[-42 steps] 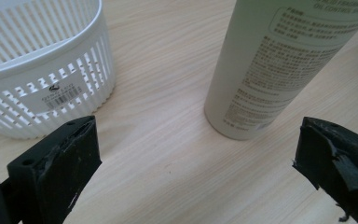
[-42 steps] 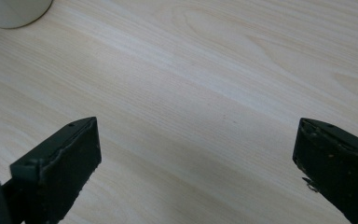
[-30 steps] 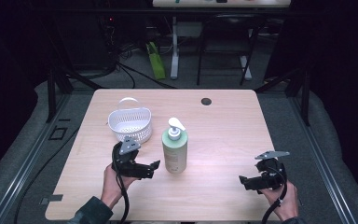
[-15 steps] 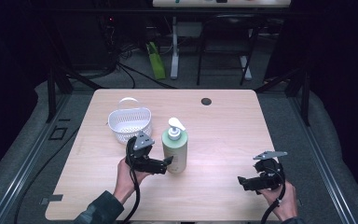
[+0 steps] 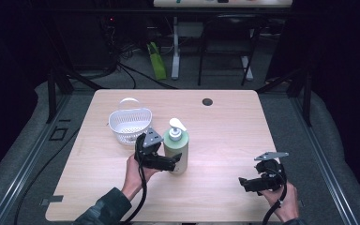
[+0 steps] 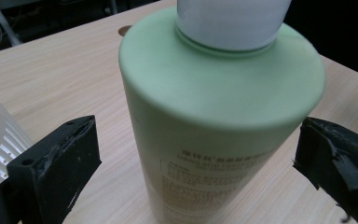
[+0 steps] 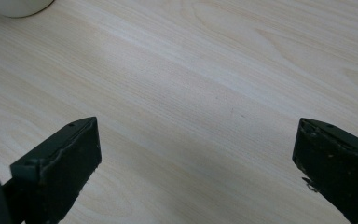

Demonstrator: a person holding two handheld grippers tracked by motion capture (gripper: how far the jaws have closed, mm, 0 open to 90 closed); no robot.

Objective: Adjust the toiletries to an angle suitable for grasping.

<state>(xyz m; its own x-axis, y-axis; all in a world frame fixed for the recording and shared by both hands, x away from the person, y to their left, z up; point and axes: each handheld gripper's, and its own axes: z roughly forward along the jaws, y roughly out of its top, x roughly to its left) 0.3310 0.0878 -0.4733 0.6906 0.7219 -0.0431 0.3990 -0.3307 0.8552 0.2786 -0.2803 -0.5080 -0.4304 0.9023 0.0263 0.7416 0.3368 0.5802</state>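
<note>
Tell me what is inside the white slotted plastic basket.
The white slotted plastic basket looks empty; the left claw covers part of its near wall.

The desk (image 5: pixel 225 140) carried one green pump bottle (image 5: pixel 176 152) and one white slotted basket (image 5: pixel 130 125). Two grippers were present: left gripper (image 5: pixel 174 164), right gripper (image 5: pixel 243 183).

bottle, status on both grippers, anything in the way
Left gripper open, jaws either side of bottle, gaps showing. Right gripper open over bare table. Basket just behind-left.

Black grippers (image 5: pixel 174 161) w/ grey plates, black cables, dark sleeve (image 5: pixel 104 210)
</note>
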